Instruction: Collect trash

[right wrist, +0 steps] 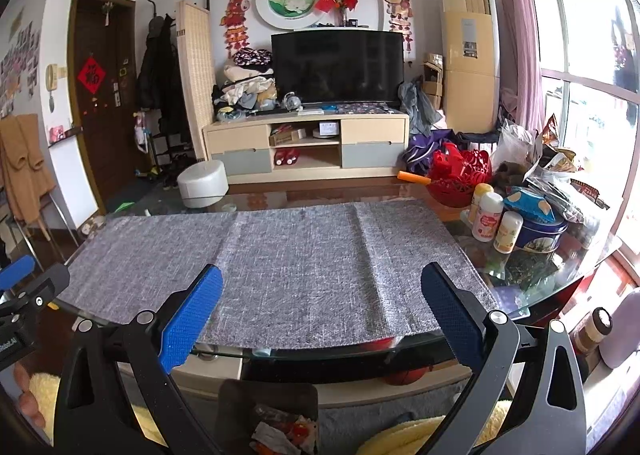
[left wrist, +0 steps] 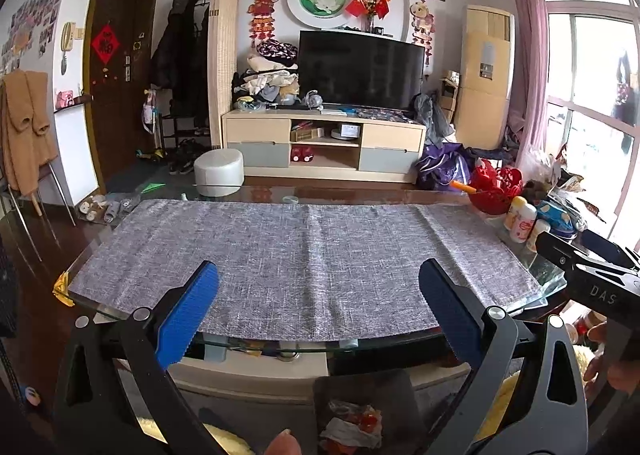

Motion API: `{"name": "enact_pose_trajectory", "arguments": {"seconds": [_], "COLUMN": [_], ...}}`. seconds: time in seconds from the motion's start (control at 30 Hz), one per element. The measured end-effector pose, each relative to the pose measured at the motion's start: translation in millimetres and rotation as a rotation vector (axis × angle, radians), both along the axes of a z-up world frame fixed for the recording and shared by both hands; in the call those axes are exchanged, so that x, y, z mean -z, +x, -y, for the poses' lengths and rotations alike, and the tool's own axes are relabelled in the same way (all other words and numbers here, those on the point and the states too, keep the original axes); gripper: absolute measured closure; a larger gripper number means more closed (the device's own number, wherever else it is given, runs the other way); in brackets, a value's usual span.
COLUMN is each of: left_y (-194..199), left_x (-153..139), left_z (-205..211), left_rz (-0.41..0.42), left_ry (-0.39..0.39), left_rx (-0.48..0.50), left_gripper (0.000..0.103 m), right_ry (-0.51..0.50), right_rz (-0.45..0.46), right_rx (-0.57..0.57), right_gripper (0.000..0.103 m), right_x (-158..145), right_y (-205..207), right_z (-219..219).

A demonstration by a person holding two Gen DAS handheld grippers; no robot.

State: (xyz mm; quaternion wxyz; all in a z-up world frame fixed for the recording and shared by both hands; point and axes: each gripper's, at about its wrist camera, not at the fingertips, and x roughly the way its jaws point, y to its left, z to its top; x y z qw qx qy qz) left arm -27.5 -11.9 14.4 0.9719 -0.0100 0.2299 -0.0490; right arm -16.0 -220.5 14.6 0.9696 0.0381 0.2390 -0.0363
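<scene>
Both the left gripper (left wrist: 318,311) and right gripper (right wrist: 320,311) hang spread wide, empty, over the grey-clothed worktop (left wrist: 304,251); crumpled trash (left wrist: 352,425) sits in a dark bin (left wrist: 362,387) below them.

grey table runner (left wrist: 304,255), television (left wrist: 360,67), red basket (right wrist: 460,171)

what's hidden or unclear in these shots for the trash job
- Bin contents: both views, cut off by the bottom edge and the gripper arms.
- Table under the grey cloth: covered.
- Bag pile by the window: too jumbled to tell trash from keepers.
</scene>
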Motion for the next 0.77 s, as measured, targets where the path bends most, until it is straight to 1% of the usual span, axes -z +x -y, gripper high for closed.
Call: {"name": "enact_pose_trajectory", "arguments": {"seconds": [0.1, 0.27, 0.43, 0.67, 0.77], "left_y": [1.4, 0.3, -0.7, 1.2, 2.4], "left_x": [1.3, 3.1, 3.9, 6.0, 6.2], "left_z": [3.5, 6.3, 5.1, 6.3, 5.9], "left_rz": [-0.002, -0.005, 0.005, -0.013, -0.018], "left_ry": [0.019, 0.006, 0.002, 0.032, 0.030], "left_rx": [-0.007, 0.010, 0.001, -0.012, -0.009], "left_gripper": [0.008, 0.008, 0.008, 0.008, 0.008], "right_ry": [0.003, 0.008, 0.008, 0.009, 0.010], "right_rz": [-0.002, -0.010, -0.011, -0.013, -0.014], "right_rx": [-0.003, -0.002, 0.000, -0.001, 0.001], "right_gripper": [0.003, 0.003, 0.003, 0.003, 0.003], "right_x": [1.1, 2.3, 2.6, 3.7, 3.8], "right_y": [0.6, 1.9, 2.3, 3.5, 3.5], "right_z": [1.9, 3.7, 4.4, 5.9, 5.8]}}
